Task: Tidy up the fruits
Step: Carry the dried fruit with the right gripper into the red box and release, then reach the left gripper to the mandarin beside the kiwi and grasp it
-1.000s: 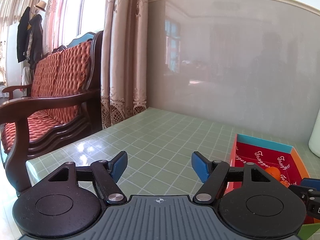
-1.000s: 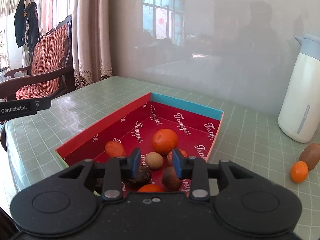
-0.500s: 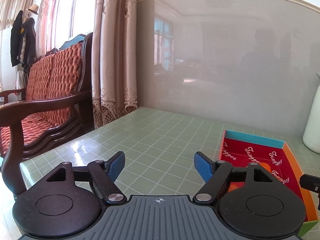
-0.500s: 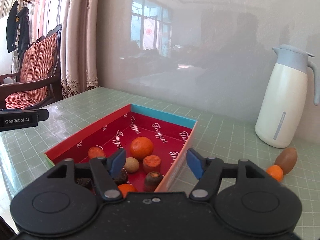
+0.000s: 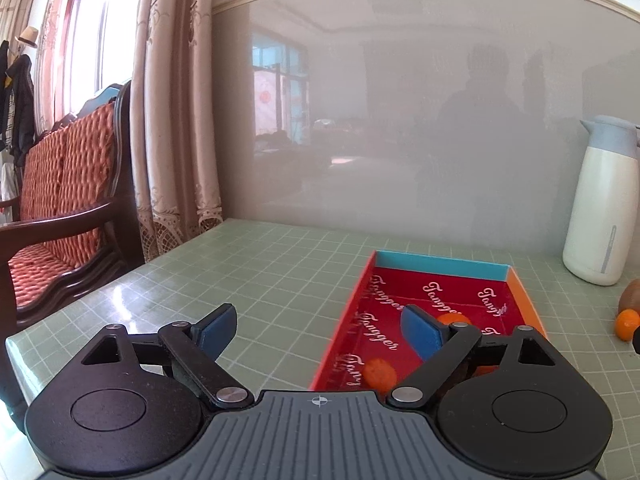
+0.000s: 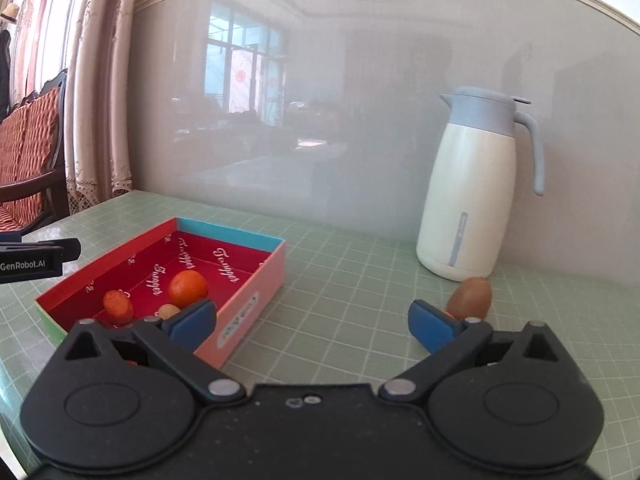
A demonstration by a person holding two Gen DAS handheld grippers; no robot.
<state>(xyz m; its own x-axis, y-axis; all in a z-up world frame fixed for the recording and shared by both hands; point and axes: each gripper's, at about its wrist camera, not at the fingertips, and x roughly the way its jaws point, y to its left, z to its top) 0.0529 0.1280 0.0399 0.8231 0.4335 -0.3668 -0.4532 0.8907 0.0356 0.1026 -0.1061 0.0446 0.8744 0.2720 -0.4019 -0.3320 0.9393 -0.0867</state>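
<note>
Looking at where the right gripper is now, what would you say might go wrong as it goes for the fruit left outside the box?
The kiwi lies close in front of the thermos; a wide-open right gripper reaching for it might bump the thermos. The small orange sits right beside the kiwi and is mostly hidden behind the right finger in the right wrist view, so closing could nudge it and send it rolling. The box wall is near the other finger and could be clipped.
</note>
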